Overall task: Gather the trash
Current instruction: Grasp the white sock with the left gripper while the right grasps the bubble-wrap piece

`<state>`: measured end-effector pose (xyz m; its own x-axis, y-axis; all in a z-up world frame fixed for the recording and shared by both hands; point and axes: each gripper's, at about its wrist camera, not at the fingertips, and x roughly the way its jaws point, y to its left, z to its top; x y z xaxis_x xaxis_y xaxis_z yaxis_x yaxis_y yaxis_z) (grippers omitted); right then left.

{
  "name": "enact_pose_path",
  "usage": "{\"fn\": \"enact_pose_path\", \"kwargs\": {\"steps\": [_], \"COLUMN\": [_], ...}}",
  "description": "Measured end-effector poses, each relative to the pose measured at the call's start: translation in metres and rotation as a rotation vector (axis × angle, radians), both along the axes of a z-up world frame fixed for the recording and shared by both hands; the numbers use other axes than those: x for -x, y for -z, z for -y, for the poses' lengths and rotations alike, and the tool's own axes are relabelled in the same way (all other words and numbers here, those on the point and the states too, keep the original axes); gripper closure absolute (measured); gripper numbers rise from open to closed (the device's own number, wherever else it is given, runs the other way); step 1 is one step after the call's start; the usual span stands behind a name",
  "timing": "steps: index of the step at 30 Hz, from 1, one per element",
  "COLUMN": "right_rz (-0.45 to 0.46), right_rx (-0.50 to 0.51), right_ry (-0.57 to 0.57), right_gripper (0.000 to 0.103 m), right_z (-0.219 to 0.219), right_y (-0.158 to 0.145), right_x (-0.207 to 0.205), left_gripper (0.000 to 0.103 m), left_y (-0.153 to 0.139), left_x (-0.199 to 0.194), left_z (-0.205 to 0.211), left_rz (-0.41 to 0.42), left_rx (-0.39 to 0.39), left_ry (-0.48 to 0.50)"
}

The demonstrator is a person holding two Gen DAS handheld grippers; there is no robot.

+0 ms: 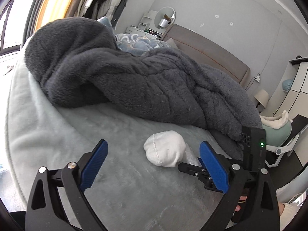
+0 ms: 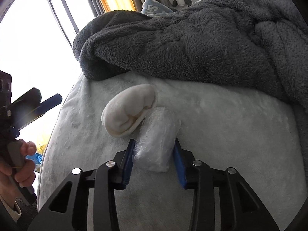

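A crumpled clear plastic wrapper lies on the pale bed cover. My right gripper has its blue pads on both sides of the wrapper and is closed on it. A white rolled sock lies just beyond, touching the wrapper. In the left wrist view the sock lies on the bed cover, and a bit of the wrapper shows behind it. My left gripper is open and empty, just short of the sock. The right gripper reaches in from the right there.
A dark grey fleece blanket is heaped across the bed behind the sock. A headboard and a nightstand with a mirror stand at the back. A lamp and a chair are to the right. A bright window is on the left.
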<state>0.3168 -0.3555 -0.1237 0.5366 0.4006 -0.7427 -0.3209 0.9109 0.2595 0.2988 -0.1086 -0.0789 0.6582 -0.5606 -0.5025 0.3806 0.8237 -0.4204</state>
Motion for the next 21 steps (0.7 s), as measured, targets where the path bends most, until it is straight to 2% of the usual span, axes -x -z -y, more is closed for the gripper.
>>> {"fn": "enact_pose_path", "kwargs": {"steps": [6,10,13,16,21], "right_rz": [0.021,0.036,0.048,0.058,0.072], "right_rx": [0.000,-0.019,-0.040,-0.052,-0.072], "right_ry": [0.020,0.047,0.059,0.065,0.080], "right_gripper": [0.065,0.065,0.065,0.065,0.065], "right_z": [0.018,0.033,0.044,0.055,0.071], "right_y": [-0.007,-0.014,-0.019,-0.023,-0.028], "right_x": [0.008,0.012,0.016,0.020,0.024], "left_gripper": [0.006,0.006,0.006,0.006,0.006], "left_y": [0.015,0.018,0.020,0.023,0.027], "left_x": [-0.007,-0.008,-0.008,-0.008,-0.012], "left_z": [0.021,0.037,0.050,0.064,0.079], "left_rz": [-0.039,-0.035,-0.024,0.003,0.010], "left_rx": [-0.006,-0.022,-0.062,-0.149,-0.179], "left_ry": [0.015,0.032,0.041,0.020,0.040]}}
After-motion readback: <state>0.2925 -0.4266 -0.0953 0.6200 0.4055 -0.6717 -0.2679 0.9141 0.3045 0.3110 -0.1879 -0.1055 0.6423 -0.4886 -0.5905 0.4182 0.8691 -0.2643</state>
